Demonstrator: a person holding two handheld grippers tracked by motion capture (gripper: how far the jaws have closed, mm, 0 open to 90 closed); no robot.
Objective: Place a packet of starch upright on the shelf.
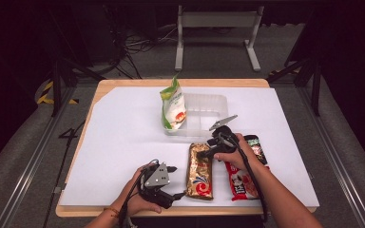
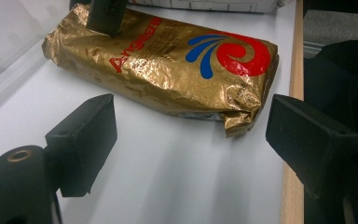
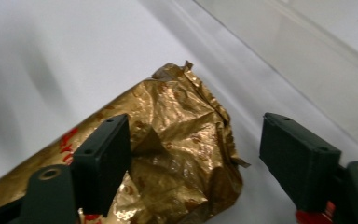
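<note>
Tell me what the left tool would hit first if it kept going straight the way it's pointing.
Most likely the gold packet: the left tool is open and aimed at its near crimped end, with bare white table between them.

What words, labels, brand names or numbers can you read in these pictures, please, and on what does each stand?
"4": marked on the floor left of the table.
Red lettering on the gold packet: seen at a slant, too distorted to read.
Print on the green and white bag: too small.
Print on the red packet and dark packet: too small.

White-topped table (image 1: 123, 137): tray (image 1: 209, 107), gold packet (image 1: 200, 172), red packet (image 1: 240, 183)
</note>
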